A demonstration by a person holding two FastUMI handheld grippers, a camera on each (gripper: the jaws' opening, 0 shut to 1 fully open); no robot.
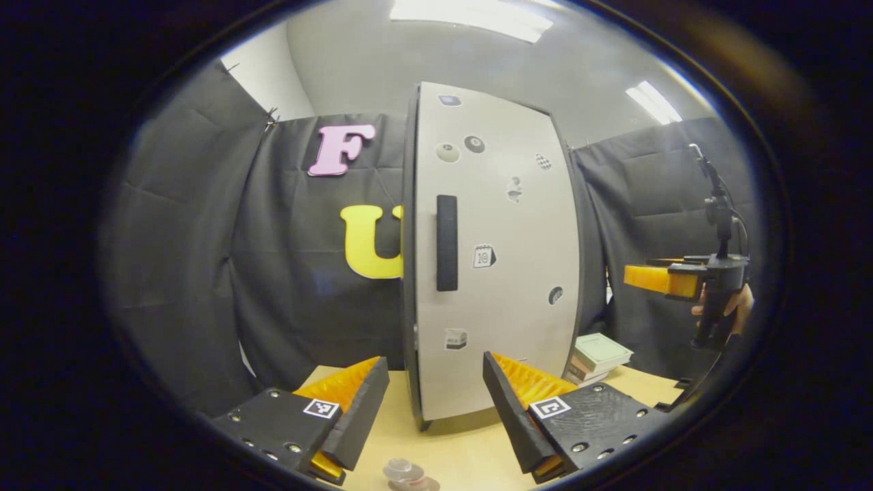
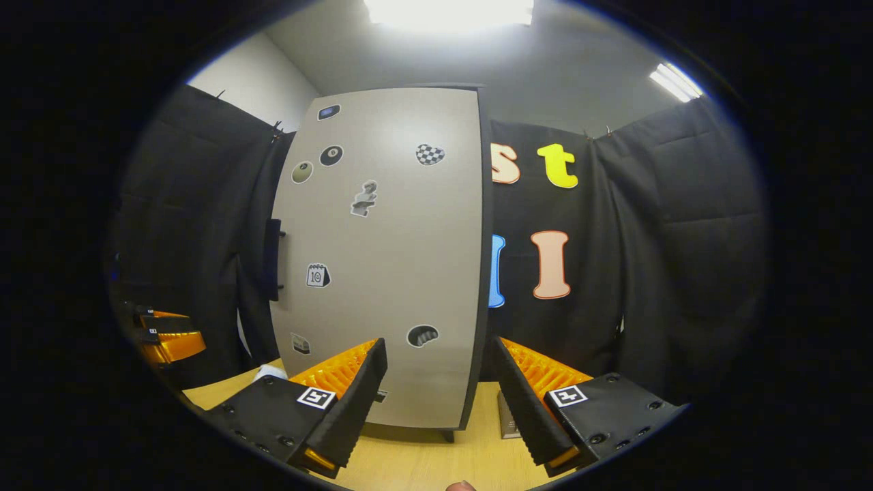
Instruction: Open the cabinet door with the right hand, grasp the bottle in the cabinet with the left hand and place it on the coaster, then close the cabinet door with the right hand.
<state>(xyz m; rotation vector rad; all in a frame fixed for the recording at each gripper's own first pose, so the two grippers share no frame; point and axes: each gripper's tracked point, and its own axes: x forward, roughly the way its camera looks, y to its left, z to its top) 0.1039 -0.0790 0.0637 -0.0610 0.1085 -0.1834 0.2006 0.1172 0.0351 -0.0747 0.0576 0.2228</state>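
Closed cabinet door (image 1: 498, 252) stands on the table (image 1: 450, 450), hiding the bottle. Both claws, left (image 1: 436, 402) and right (image 2: 440, 402), gape empty; the right faces the door, well short of the handle (image 2: 273, 259).

I see the cabinet (image 1: 491, 259) standing on the table (image 1: 450, 450), door (image 2: 382, 259) closed, handle (image 1: 447, 243) on the door's left edge. Stack of books (image 1: 597, 358) on the table just right of the cabinet, partly behind it. Small clear object (image 1: 406, 474) on the table in front of the cabinet, between my left gripper (image 1: 436, 416) fingers. Right gripper (image 1: 665, 279) off to the cabinet's right, above the table.
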